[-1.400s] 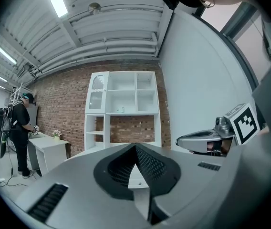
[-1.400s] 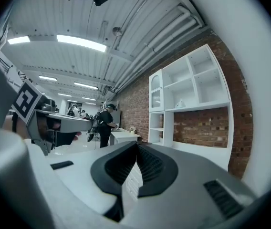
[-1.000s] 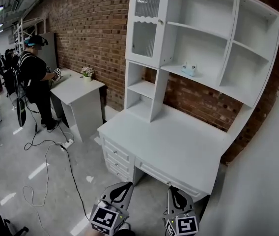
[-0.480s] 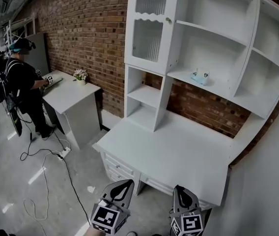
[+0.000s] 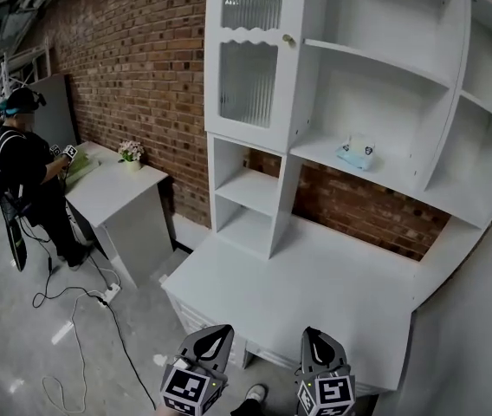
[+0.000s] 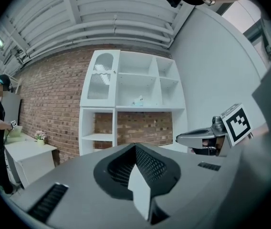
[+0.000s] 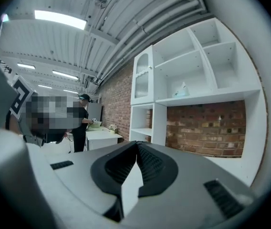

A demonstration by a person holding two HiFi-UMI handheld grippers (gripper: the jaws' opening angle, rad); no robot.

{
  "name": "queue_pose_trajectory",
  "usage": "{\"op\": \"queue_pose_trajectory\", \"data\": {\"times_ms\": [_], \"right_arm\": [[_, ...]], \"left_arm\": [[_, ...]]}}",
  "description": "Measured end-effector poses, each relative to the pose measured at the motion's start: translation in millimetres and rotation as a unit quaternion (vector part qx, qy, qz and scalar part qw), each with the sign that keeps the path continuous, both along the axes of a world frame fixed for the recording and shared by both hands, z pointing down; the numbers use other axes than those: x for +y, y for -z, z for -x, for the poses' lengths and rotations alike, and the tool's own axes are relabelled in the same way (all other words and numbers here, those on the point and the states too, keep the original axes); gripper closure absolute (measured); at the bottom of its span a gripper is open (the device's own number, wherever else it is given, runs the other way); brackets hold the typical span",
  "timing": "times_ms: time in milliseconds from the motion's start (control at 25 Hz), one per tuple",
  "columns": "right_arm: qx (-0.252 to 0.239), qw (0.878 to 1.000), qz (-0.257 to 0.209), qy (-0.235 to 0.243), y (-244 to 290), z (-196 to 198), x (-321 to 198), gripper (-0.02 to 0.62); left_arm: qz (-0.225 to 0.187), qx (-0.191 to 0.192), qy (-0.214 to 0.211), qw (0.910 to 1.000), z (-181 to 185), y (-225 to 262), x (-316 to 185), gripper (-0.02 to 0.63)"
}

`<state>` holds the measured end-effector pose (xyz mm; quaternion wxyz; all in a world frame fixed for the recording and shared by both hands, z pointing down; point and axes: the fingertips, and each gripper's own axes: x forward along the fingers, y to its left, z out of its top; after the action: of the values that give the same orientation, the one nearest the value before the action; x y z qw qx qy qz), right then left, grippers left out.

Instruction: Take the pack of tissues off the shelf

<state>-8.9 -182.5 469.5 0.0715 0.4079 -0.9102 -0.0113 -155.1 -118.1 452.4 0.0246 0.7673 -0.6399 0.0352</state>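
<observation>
A pale blue and white pack of tissues (image 5: 355, 152) lies on the middle shelf of a tall white shelf unit (image 5: 376, 76) that stands on a white desk (image 5: 302, 277). The pack shows small in the left gripper view (image 6: 138, 100) and the right gripper view (image 7: 182, 90). My left gripper (image 5: 214, 336) and right gripper (image 5: 320, 343) hang low in front of the desk's near edge, far below the pack. Both are shut with nothing between the jaws.
A red brick wall (image 5: 133, 68) runs behind the furniture. To the left stands a second white table (image 5: 116, 199) with a small flower pot (image 5: 131, 152), and a person in black (image 5: 22, 173) works at it. Cables (image 5: 81, 302) trail over the grey floor.
The head view has moved closer to the desk and swung right, so the shelf unit looms larger. Both grippers keep their place at the bottom edge, still shut.
</observation>
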Motion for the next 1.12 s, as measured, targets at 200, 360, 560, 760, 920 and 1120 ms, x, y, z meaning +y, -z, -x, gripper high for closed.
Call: {"op": "queue_pose_trajectory", "data": {"times_ms": [200,360,560,760,920,1120], "right_arm": [[-0.015,1.000,-0.015,-0.003,13,12,-74,0.594],[-0.017,1.000,-0.024,-0.009,29,16,-134,0.594],[-0.029,0.999,-0.038,-0.024,46,14,-193,0.594],[-0.024,0.997,-0.060,-0.049,67,8,-229,0.594],[-0.034,0.993,-0.083,-0.081,89,-3,-251,0.594],[-0.023,0.985,-0.110,-0.134,119,-15,-274,0.594]], "left_arm": [[0.001,-0.004,0.001,1.0000,19,6,-71,0.591],[-0.006,-0.011,-0.011,0.9999,23,19,-132,0.592],[-0.021,-0.015,-0.032,0.9991,23,20,-202,0.592],[-0.038,-0.014,-0.068,0.9969,9,36,-253,0.591],[-0.052,-0.014,-0.107,0.9928,1,49,-287,0.591],[-0.064,-0.020,-0.165,0.9841,-7,67,-322,0.591]]}}
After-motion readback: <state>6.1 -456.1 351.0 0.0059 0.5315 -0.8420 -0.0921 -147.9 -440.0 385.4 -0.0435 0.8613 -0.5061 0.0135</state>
